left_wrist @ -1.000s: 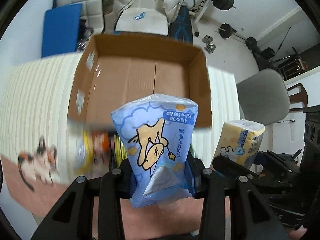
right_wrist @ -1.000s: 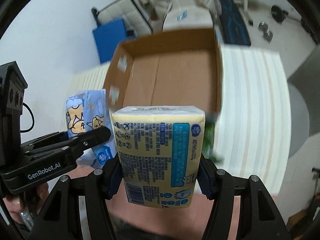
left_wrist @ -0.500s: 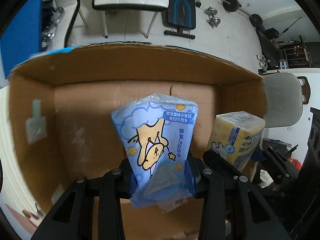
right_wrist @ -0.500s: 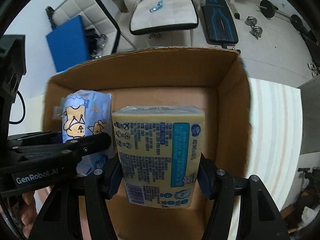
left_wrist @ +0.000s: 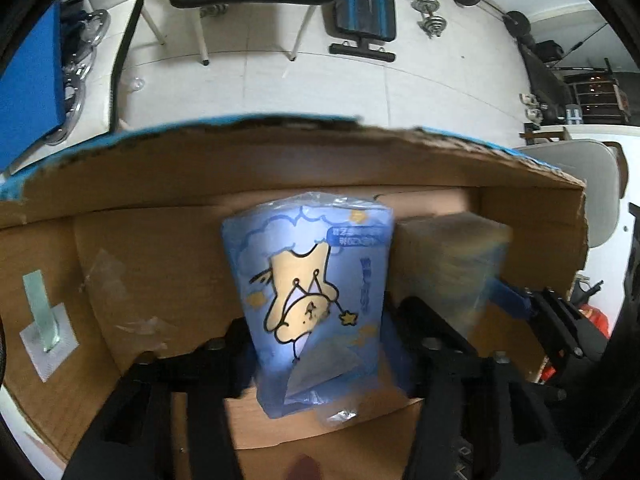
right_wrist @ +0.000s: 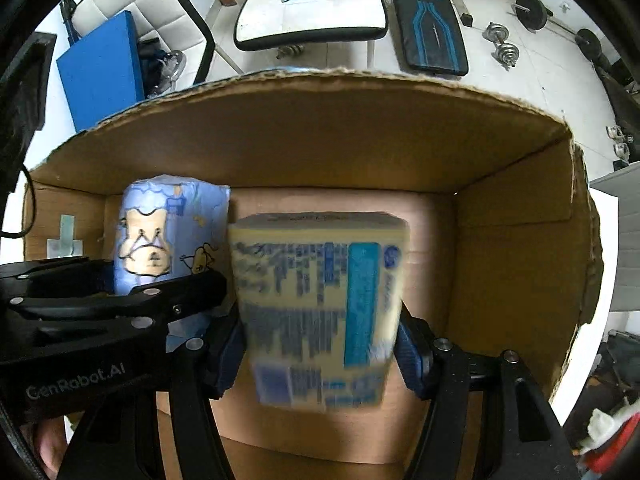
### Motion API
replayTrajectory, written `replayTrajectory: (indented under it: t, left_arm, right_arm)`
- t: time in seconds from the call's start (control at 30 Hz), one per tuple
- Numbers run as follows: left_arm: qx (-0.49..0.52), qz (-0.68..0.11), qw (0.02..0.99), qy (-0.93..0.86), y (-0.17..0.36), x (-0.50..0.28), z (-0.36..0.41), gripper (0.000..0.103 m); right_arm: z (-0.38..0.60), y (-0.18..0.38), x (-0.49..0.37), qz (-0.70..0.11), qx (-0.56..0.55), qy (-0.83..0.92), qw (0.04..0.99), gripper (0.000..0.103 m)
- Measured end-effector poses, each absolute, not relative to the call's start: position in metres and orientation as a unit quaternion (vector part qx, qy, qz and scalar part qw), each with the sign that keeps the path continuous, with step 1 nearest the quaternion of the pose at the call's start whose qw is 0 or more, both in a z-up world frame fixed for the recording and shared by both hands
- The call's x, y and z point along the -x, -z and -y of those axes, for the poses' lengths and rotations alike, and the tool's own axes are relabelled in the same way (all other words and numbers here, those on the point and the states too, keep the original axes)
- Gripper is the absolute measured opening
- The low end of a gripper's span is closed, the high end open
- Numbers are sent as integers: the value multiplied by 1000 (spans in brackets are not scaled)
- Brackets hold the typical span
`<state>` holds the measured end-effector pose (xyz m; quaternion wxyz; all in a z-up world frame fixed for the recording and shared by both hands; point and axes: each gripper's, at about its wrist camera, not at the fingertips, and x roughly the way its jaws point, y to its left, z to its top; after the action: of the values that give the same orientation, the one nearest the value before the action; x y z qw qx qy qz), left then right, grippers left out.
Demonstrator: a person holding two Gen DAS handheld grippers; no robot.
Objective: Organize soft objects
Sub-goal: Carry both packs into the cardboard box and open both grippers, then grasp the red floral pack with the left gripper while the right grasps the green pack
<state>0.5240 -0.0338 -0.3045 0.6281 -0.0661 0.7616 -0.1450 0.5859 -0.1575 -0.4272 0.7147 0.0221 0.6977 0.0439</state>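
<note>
An open cardboard box fills both views, seen from above. A blue tissue pack with a cartoon bear stands between the fingers of my left gripper. Its jaws are opening and the pads stand just off the pack's sides. A yellow tissue pack with blue print sits blurred between the fingers of my right gripper. Those jaws are opening too, with a thin gap at each pad. Both packs are side by side inside the box, the blue pack on the left and the yellow pack on the right.
A taped patch marks the box's left inner wall. Beyond the box stand a white chair, a weight bench, dumbbells and a blue panel. A grey chair is at the right.
Both grippers came from above the striped table down into the box. The left jaws spread off the squeezed blue pack, and the yellow pack now blurs between the slightly wider right jaws.
</note>
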Motion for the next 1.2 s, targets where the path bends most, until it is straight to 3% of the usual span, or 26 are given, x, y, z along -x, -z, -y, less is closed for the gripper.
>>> replayTrajectory:
  t: [0.07,0.2,0.27,0.33,0.43,0.87,1.2]
  left_arm:
    - [61,-756,638,134,299,-522,31,79]
    - [40,-739,662,120,283,-514,23,92]
    - [26,-731,673,114,275,-509,19,98]
    - [16,-719,688,100,267,-504,15,99]
    - [19,-710,698,89,260,-498,8,101]
    - [19,-650,756,73,170,-432,-1,102]
    - [-8,-585,809,64,88,-355,13,102]
  right_arm:
    - [158,425,-586,-696,-24,-41,716,78]
    - [156,410,-582,-688,-11,-29,725,81]
    - [154,403,-578,-685,2,-23,728,88]
    - [152,398,-575,-682,11,-20,731,91]
    - [150,390,-562,-677,12,-19,735,103]
    - [162,330,-496,-636,-20,-33,770,103]
    - [168,248,-401,-577,-23,-85,812,103]
